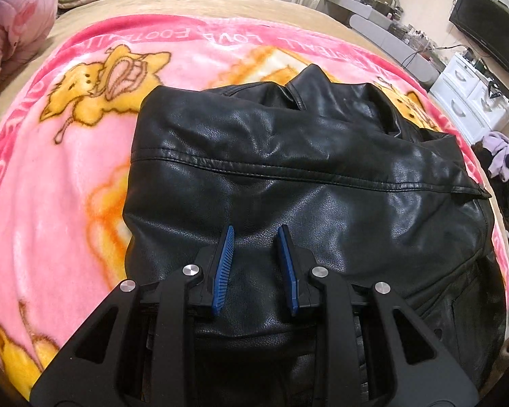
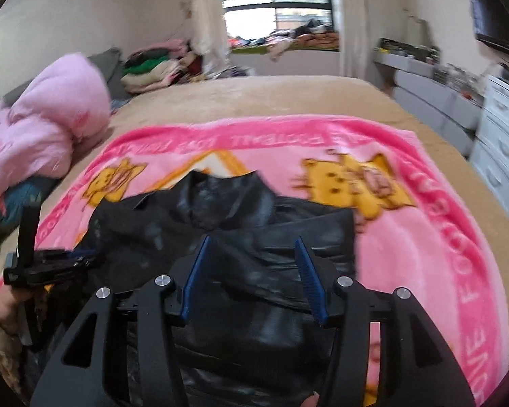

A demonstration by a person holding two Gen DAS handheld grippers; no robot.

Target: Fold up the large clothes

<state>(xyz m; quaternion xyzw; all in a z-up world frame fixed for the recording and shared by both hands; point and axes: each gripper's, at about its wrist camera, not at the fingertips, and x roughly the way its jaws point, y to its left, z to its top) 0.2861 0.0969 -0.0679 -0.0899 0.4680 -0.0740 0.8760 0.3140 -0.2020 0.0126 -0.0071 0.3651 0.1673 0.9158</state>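
A black leather jacket (image 1: 288,183) lies partly folded on a pink cartoon blanket (image 1: 68,183), collar at the far side. My left gripper (image 1: 256,234) hovers over its near half, jaws a little apart and holding nothing. In the right wrist view the jacket (image 2: 220,237) lies on the blanket (image 2: 424,224). My right gripper (image 2: 252,240) is wide open above it and empty. The left gripper also shows in that view (image 2: 85,257) at the jacket's left edge.
The blanket lies on a beige bed (image 2: 254,98). A pink quilt (image 2: 34,135) and stacked clothes (image 2: 152,68) sit at the bed's far left. White drawers (image 1: 471,91) and a TV (image 1: 488,27) stand right of the bed.
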